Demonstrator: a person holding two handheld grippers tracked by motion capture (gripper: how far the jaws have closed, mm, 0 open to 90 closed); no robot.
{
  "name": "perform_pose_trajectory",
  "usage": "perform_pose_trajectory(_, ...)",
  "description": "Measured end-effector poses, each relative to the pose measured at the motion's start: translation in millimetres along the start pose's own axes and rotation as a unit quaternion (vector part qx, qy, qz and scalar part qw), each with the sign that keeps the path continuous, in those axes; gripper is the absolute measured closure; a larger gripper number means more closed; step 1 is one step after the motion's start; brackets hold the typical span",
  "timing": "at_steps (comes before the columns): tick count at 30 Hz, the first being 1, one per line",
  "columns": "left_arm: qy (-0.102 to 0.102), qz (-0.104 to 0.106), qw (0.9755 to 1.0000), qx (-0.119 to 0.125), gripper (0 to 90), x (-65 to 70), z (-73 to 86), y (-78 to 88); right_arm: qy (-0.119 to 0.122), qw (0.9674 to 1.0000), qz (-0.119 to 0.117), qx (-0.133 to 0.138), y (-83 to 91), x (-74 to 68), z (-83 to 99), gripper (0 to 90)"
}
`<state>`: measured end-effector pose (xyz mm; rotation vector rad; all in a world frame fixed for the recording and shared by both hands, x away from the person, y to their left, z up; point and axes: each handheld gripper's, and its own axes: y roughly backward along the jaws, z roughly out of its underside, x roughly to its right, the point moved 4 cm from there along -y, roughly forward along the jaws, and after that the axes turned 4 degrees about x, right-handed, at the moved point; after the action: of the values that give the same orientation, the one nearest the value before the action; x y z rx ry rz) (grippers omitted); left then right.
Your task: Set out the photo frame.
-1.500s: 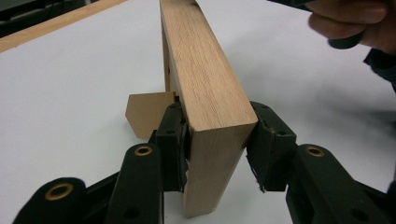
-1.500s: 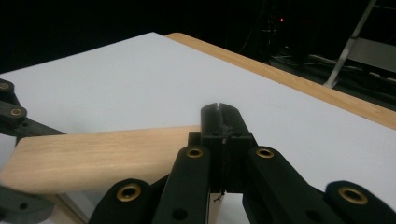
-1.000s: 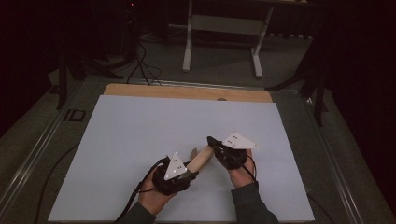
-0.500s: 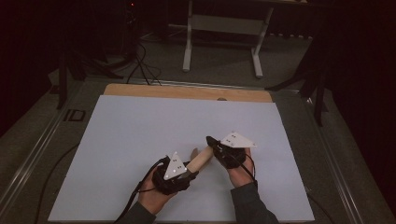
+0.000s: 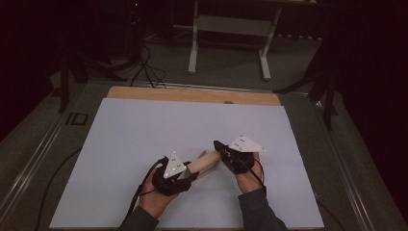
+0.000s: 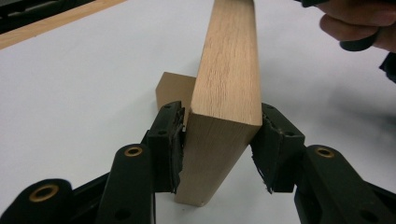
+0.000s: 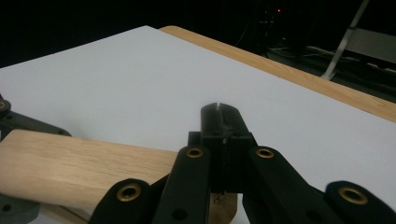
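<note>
left tool [image 6: 219, 144] opening around wooden block [image 6: 224, 93]

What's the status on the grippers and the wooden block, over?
Left gripper jaws just opening, straddling the wooden block, gap at one pad. Right gripper shut, lying over the block's far end. Second wood piece just behind. White mat around, nothing obstructing.

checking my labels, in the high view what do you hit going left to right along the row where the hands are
left gripper → wooden block → right gripper, all over the white sheet
</note>
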<state>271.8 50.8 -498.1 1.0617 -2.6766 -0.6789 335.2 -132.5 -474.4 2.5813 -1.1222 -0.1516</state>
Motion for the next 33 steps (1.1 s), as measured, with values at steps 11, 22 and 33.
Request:
perform_pose_trajectory(11, 0.018, -0.018, 0.9997, -0.003, 52.1, -10.1, 1.5, -0.5, 0.002, 1.0000, 0.000, -0.004, 3.0, 0.2, 0.3, 89.6)
perform_pose_trajectory(22, 0.037, -0.039, 0.9985, -0.009, 54.2, -20.3, 4.1, -2.6, 0.001, 1.0000, -0.001, -0.008, 4.6, -0.5, 0.4, 89.7)
perform_pose_trajectory(33, 0.040, -0.036, 0.9985, -0.011, 54.8, -20.7, 5.1, -4.9, -0.007, 1.0000, 0.001, -0.005, 7.2, 2.8, -1.2, 82.9)
